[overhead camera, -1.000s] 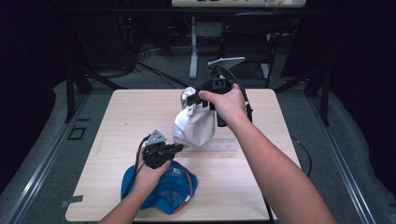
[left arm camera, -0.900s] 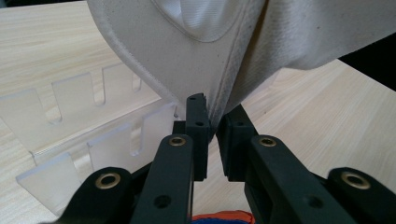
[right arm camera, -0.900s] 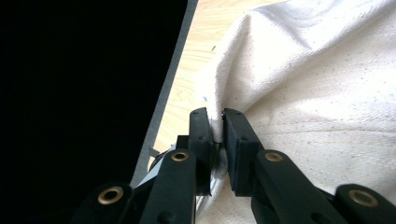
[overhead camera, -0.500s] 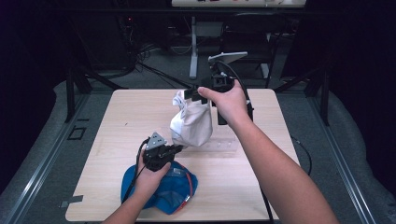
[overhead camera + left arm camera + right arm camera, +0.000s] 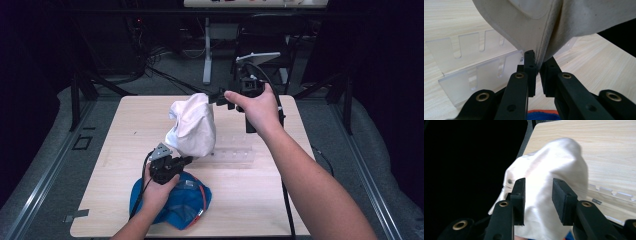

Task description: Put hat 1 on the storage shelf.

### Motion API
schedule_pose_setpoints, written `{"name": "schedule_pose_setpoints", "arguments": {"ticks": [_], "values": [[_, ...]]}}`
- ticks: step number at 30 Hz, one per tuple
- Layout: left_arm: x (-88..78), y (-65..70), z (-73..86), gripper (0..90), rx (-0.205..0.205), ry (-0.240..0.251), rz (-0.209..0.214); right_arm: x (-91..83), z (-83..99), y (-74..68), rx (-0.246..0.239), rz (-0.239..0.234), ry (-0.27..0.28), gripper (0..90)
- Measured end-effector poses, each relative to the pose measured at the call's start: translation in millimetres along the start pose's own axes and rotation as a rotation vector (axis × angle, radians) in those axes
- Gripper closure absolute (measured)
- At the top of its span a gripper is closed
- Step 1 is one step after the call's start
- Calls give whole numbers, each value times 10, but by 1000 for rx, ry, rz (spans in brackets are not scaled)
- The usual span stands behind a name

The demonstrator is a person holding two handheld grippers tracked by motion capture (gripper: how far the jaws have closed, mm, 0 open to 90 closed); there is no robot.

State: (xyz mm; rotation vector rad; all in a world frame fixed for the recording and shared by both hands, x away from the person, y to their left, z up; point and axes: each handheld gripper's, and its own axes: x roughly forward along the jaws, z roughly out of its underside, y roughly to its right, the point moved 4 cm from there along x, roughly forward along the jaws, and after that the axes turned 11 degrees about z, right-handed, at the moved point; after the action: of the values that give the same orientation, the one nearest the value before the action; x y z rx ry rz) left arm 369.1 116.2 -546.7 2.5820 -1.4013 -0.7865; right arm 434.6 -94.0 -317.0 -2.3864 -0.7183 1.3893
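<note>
A white cloth cap (image 5: 192, 127) stands up tall above the middle of the table. My left gripper (image 5: 186, 160) is shut on its lower edge; in the left gripper view the seam (image 5: 549, 47) runs down between the closed jaws of the left gripper (image 5: 537, 62). My right gripper (image 5: 220, 98) hovers at the top right of the cap and is open. In the right gripper view the cap (image 5: 554, 170) lies just beyond the right gripper (image 5: 537, 186), with its jaws spread apart. A blue cap (image 5: 175, 200) lies flat under the left hand.
A clear slotted acrylic rack (image 5: 235, 152) lies on the wooden table (image 5: 280, 200) just right of the white cap, seen close behind the cloth as a rack (image 5: 461, 72). Dark floor, stands and cables surround the table.
The white cap has been drawn up taller. My right gripper has shifted a little to the right, off the cap's top. The left gripper keeps its hold in place.
</note>
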Motion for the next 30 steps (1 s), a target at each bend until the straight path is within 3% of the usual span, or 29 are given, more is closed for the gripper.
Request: {"name": "schedule_pose_setpoints", "arguments": {"ticks": [9,11,14,15,16,18,22,23,24,27,29,30], "values": [[-24,-38,19,844,-40,-14,27,-56,20,116,22,10,-6,650],[-21,-43,36,844,-32,0,6,-69,21,129,21,9,-2,652],[9,-30,37,845,-38,11,13,-72,21,150,29,10,3,652],[28,4,-2,850,32,-8,13,-67,20,170,31,13,-2,654],[28,4,-2,853,32,-8,13,-67,20,170,31,13,-2,654],[32,21,-23,856,99,-52,23,-51,26,170,34,5,-4,655],[49,4,-72,857,109,-45,35,-30,25,173,36,4,-10,656],[34,0,-102,857,148,-72,37,-25,26,177,34,6,-12,657],[34,0,-102,858,148,-72,37,-25,26,177,34,6,-12,657],[22,-18,-84,858,203,-98,32,-9,34,179,39,6,-11,658],[9,-37,-72,858,278,-130,38,-9,35,191,39,9,-13,659],[2,-58,-68,857,266,-135,48,-12,32,202,39,10,-15,659]]}}
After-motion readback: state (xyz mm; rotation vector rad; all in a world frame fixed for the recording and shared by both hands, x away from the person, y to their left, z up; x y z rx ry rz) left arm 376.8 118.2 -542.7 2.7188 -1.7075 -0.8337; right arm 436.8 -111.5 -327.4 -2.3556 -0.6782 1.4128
